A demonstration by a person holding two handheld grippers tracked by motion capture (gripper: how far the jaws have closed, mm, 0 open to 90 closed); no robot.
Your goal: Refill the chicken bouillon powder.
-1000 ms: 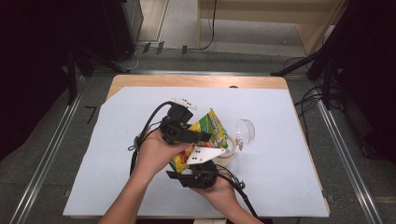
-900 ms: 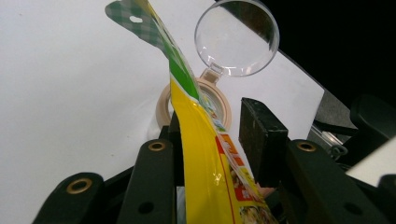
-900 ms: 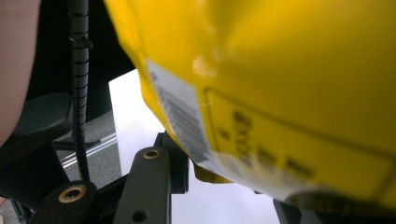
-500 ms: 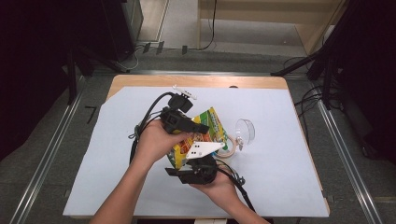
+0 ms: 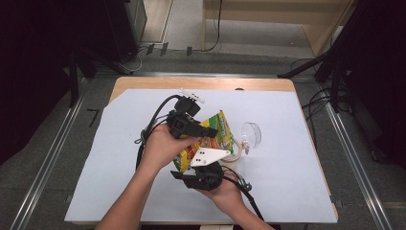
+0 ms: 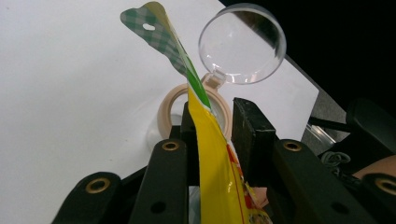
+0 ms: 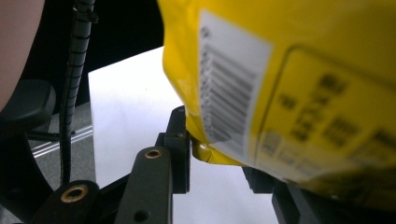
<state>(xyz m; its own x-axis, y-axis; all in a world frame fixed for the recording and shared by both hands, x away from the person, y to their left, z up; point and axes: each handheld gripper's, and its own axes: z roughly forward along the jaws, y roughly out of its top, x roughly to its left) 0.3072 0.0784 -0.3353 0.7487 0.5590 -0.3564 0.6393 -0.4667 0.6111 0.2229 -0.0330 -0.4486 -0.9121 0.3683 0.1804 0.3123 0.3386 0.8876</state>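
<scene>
The yellow packet [image 5: 210,136] hangs off the worktop [image 5: 297,182], strung between my two claws, and it sits about where it was a second ago. What changed is the grip. The right claw [image 7: 215,154] has just been closing, and the packet's bottom corner sits wedged between its jaws, against the near pad, so I read it as pinching the packet from below. The left claw [image 6: 212,116] clamped down and has just been easing open again. The packet's upper edge runs between its jaws, with the green checked flap standing free above the tips. There is a gap between the film and one pad near the tip, so I cannot tell whether it truly pinches or only cradles the film. To me this looks like regripping for a tear or pull at the top, and the right claw carries the load meanwhile. Just beyond the left claw's tips stands a small beige jar [image 6: 166,116] with its clear lid [image 6: 243,44] flipped open.
</scene>
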